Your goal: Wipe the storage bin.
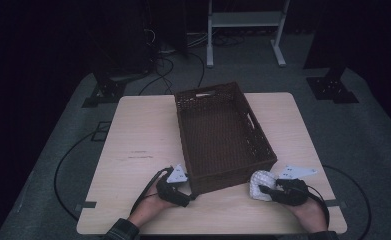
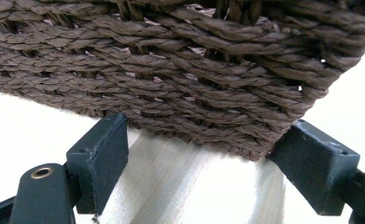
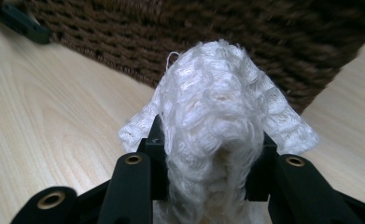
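Observation:
A brown woven basket stands on the light wooden table, with nothing visible inside it. My left gripper is at the basket's near-left corner. In the left gripper view, the left gripper has its jaws wide apart, their tips against the lower edge of the basket wall. My right gripper rests by the near-right corner, shut on a white knitted cloth. The white cloth bulges up between the right gripper's jaws, just in front of the basket.
The table's near edge runs just below both hands. A white metal stand and dark tripod feet are on the floor behind the table, and cables loop on the floor at left. Part of the left gripper lies off to the left.

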